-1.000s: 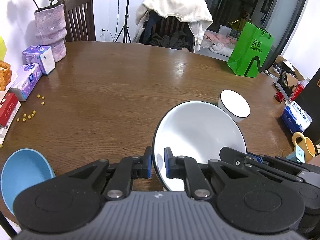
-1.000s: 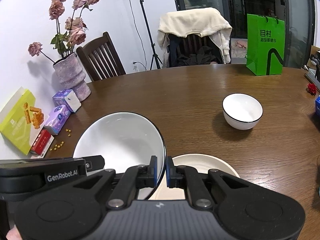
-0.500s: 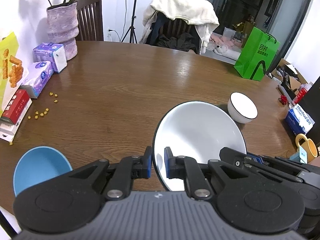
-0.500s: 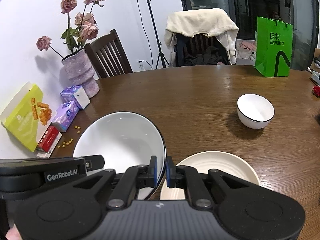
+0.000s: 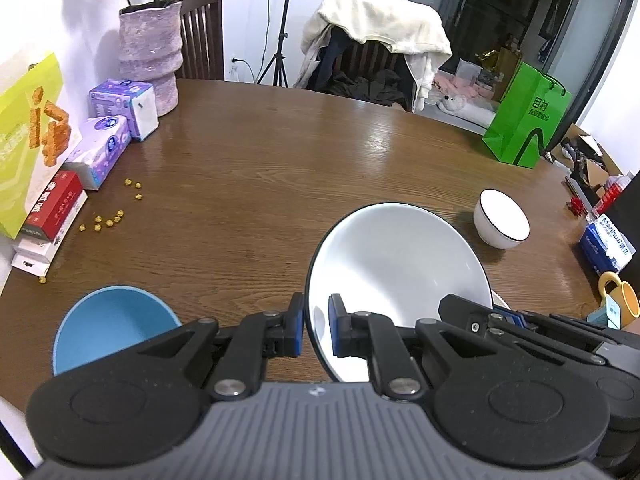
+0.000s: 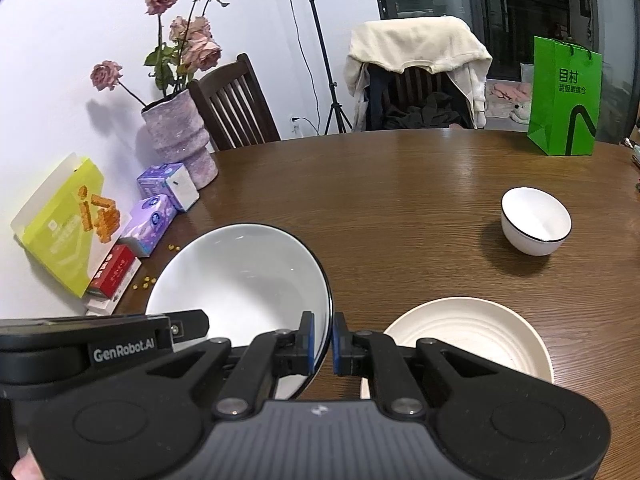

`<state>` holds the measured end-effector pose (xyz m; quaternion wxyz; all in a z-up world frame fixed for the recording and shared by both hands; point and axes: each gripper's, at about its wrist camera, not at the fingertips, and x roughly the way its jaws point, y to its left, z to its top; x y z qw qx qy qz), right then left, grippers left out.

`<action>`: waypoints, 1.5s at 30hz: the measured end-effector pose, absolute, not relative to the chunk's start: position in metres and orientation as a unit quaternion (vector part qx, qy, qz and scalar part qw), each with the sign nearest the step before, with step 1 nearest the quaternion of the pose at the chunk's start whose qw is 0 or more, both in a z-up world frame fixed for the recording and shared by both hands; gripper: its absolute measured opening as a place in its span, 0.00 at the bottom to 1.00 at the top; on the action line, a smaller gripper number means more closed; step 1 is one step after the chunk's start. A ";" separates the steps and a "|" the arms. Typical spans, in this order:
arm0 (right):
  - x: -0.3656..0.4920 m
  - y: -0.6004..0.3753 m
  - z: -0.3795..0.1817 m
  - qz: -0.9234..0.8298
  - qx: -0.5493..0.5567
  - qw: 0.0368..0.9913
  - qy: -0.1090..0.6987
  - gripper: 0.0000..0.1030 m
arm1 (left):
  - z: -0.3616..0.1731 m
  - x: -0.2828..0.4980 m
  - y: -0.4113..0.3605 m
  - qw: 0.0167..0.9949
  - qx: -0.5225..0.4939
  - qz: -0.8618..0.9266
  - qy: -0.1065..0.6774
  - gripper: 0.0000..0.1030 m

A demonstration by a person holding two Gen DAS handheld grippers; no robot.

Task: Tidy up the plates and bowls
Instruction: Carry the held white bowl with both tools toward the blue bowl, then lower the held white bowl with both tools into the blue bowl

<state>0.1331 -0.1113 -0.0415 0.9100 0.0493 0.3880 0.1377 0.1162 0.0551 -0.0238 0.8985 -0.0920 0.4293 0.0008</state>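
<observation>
Left gripper (image 5: pixel 316 330): matte black body with 2 round housings, a ribbed grey centre plate bearing a small white mark, silver pivot screws on the linkage arms, and 2 fingers tipped with blue pads (image 5: pixel 295 328). Right gripper (image 6: pixel 322 344): same black-and-grey build, silver screws and blue pads (image 6: pixel 307 343). White "GenRobot.AI" lettering marks the side of the left unit.

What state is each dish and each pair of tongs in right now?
Large white black-rimmed bowl: lifted, tilted, gripped at opposite rims.
Left tongs: shut on its rim.
Right tongs: shut on its rim.
Cream ridged plate: flat on table, empty.
Small white black-rimmed bowl: upright, empty.
Blue bowl: upright, empty.
</observation>
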 end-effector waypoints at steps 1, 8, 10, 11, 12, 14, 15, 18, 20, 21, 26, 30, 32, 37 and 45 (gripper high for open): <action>0.133 -0.109 -0.042 0.139 0.049 0.910 0.388 0.08 | -0.023 0.116 0.057 0.898 -0.092 0.002 0.429 0.12; 0.130 -0.092 -0.042 0.145 0.047 0.908 0.390 0.09 | -0.023 0.111 0.074 0.898 -0.097 0.009 0.430 0.12; 0.130 -0.088 -0.043 0.147 0.045 0.907 0.391 0.09 | -0.024 0.109 0.078 0.897 -0.099 0.011 0.430 0.12; 0.129 -0.085 -0.043 0.148 0.044 0.907 0.391 0.08 | -0.024 0.109 0.081 0.897 -0.100 0.012 0.430 0.12; 0.129 -0.083 -0.043 0.149 0.043 0.907 0.392 0.09 | -0.024 0.108 0.083 0.897 -0.101 0.013 0.430 0.12; 0.129 -0.078 -0.043 0.152 0.042 0.906 0.392 0.09 | -0.024 0.106 0.088 0.897 -0.102 0.016 0.430 0.12; 0.128 -0.075 -0.043 0.153 0.042 0.906 0.393 0.09 | -0.024 0.106 0.090 0.897 -0.103 0.017 0.430 0.12; 0.128 -0.068 -0.043 0.157 0.040 0.905 0.394 0.08 | -0.024 0.103 0.098 0.896 -0.105 0.022 0.430 0.12; 0.128 -0.062 -0.044 0.160 0.038 0.904 0.395 0.09 | -0.024 0.102 0.102 0.896 -0.107 0.025 0.431 0.12; 0.128 -0.059 -0.044 0.161 0.038 0.904 0.395 0.08 | -0.024 0.101 0.105 0.896 -0.107 0.027 0.431 0.12; 0.127 -0.046 -0.044 0.170 0.034 0.902 0.396 0.08 | -0.024 0.095 0.117 0.896 -0.111 0.035 0.429 0.12; 0.126 -0.037 -0.044 0.177 0.031 0.900 0.396 0.08 | -0.024 0.092 0.126 0.895 -0.115 0.042 0.429 0.12; 0.125 -0.032 -0.044 0.180 0.029 0.900 0.397 0.09 | -0.024 0.090 0.130 0.895 -0.116 0.045 0.429 0.12; 0.124 -0.021 -0.045 0.188 0.025 0.897 0.398 0.09 | -0.025 0.086 0.141 0.894 -0.121 0.054 0.429 0.12; 0.121 -0.005 -0.045 0.202 0.016 0.893 0.401 0.09 | -0.026 0.079 0.155 0.892 -0.130 0.068 0.429 0.12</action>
